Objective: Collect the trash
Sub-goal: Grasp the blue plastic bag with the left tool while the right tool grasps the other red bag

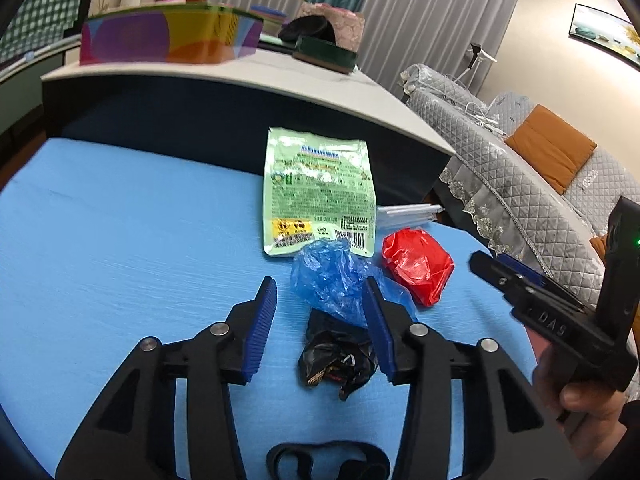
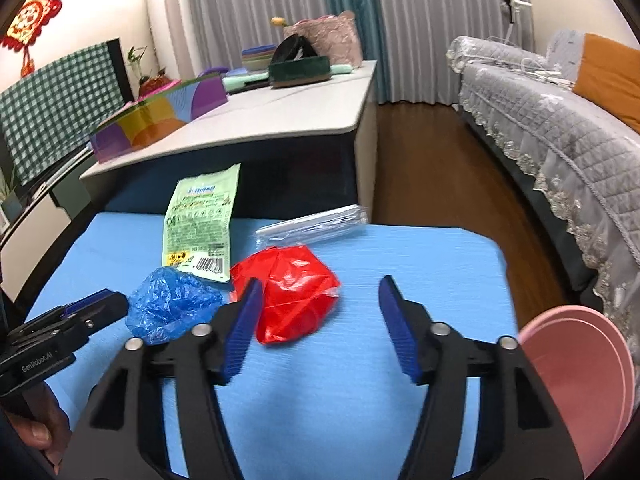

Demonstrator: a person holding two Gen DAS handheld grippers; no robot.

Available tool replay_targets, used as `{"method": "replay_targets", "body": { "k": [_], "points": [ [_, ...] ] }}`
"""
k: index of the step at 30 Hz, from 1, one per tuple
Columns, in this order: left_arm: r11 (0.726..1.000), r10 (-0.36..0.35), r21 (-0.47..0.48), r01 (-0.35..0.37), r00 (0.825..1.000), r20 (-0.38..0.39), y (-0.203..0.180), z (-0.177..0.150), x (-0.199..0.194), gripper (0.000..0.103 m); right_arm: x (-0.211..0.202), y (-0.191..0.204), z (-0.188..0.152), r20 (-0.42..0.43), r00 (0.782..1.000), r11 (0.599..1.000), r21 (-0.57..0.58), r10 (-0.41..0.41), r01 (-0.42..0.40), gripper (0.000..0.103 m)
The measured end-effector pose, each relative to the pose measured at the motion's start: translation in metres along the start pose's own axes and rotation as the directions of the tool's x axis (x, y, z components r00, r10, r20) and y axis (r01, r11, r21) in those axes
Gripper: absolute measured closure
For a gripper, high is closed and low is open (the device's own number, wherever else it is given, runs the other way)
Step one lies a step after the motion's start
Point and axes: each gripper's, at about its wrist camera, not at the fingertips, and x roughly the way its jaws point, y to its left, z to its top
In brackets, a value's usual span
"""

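Observation:
On the blue table (image 1: 120, 240) lie a green snack wrapper (image 1: 318, 190), a crumpled blue plastic bag (image 1: 336, 280), a crumpled red plastic bag (image 1: 416, 264), a black crumpled wrapper (image 1: 336, 360) and a clear plastic sleeve (image 2: 312, 222). My left gripper (image 1: 322, 292) is open, with the black wrapper and the blue bag's near edge between its fingers. My right gripper (image 2: 320, 292) is open and empty just above the table (image 2: 400, 252), its left finger at the red bag (image 2: 292, 292). The blue bag (image 2: 172, 304) and green wrapper (image 2: 202, 220) lie left of it.
A pink bin (image 2: 580, 380) stands at the table's right edge. A higher white table (image 2: 260, 116) with a colourful box (image 1: 168, 34) and other items stands behind. A grey quilted sofa (image 2: 560, 128) is on the right, across a wooden floor.

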Motion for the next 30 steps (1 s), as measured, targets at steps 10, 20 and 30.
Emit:
{"method": "replay_targets", "body": {
  "k": [10, 20, 30],
  "points": [
    [1.0, 0.003, 0.009, -0.003, 1.0, -0.017, -0.002, 0.004, 0.018, 0.099, 0.035, 0.004, 0.003, -0.084, 0.996, 0.999, 0.007, 0.041, -0.04, 0.015],
    [0.999, 0.048, 0.016, -0.049, 0.997, 0.052, 0.002, 0.014, -0.001, 0.101, 0.051, 0.025, 0.002, -0.168, 0.986, 0.996, -0.088, -0.017, 0.003, 0.014],
    [0.998, 0.034, 0.045, -0.038, 0.997, 0.075, 0.0, 0.015, -0.017, 0.101, 0.033, 0.025, 0.0, -0.104, 0.993, 0.993, -0.108, -0.059, 0.048, 0.054]
  ]
}}
